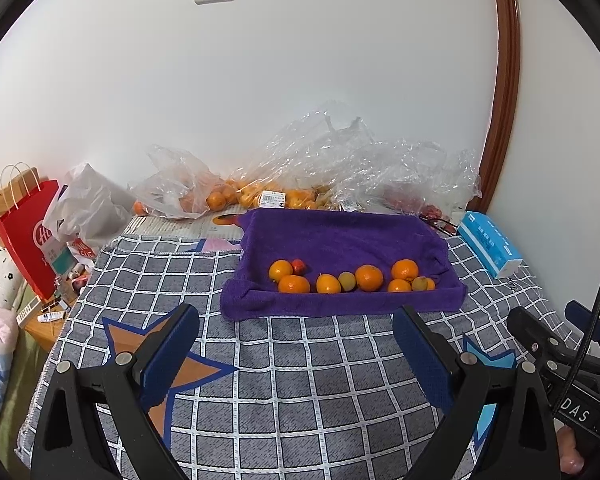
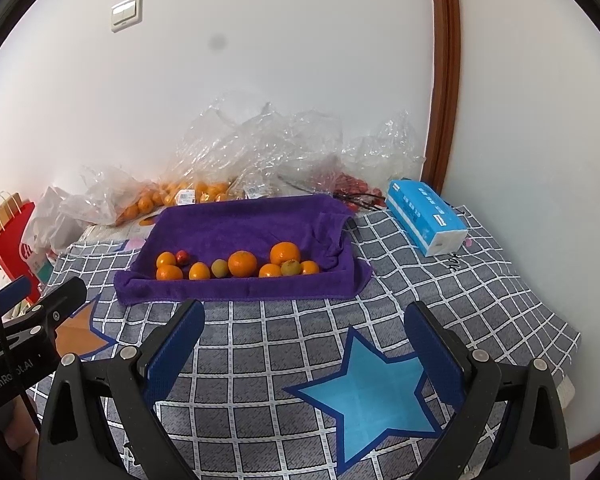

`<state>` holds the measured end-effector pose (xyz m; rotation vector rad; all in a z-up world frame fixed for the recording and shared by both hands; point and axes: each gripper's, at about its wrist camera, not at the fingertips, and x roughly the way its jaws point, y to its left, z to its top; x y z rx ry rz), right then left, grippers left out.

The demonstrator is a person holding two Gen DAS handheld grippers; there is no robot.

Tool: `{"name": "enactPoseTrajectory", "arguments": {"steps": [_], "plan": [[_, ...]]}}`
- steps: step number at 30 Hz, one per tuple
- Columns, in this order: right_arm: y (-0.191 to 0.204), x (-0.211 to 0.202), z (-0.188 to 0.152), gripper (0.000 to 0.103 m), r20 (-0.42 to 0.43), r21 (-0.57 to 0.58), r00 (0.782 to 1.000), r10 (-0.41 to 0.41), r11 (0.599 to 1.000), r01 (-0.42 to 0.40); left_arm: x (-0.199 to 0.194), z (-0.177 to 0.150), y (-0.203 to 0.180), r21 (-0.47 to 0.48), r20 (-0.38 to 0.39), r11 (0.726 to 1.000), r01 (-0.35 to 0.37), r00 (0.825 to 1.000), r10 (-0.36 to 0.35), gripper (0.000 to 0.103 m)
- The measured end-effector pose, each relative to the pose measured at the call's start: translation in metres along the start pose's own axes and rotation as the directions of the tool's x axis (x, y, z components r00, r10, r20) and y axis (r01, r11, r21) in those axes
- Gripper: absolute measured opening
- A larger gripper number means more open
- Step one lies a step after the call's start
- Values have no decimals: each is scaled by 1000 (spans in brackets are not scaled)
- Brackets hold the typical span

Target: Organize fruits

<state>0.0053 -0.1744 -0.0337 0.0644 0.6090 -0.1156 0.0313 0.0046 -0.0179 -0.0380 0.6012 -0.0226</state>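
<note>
A red paper bag (image 1: 28, 236) is standing at far left beside a white plastic bag (image 1: 86, 204). The left claw (image 1: 296, 336) is hovering with its fingers apart and empty above the grey checked cloth (image 1: 300, 380). Beyond it, oranges (image 1: 369, 278) and smaller greenish fruits (image 1: 346, 281) are lying in a row along the near edge of a tray draped in a purple towel (image 1: 332, 240), clear bags of fruit (image 1: 260, 196) piled behind. The right claw (image 2: 304, 322) is likewise spread and empty over a blue star (image 2: 364, 392). A blue tissue pack (image 2: 426, 218) is lying at right.

Orange fruits (image 1: 369, 278) on purple towel (image 1: 340, 240); grey checked cloth (image 1: 300, 380).
</note>
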Motion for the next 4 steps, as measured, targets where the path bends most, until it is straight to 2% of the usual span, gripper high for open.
{"name": "enactPoseTrajectory", "arguments": {"steps": [4], "plan": [[0, 1, 0, 99, -2, -3, 1000, -3, 1000, 3, -1, -1, 1, -8, 3, 1000, 1, 1000, -1, 98]]}}
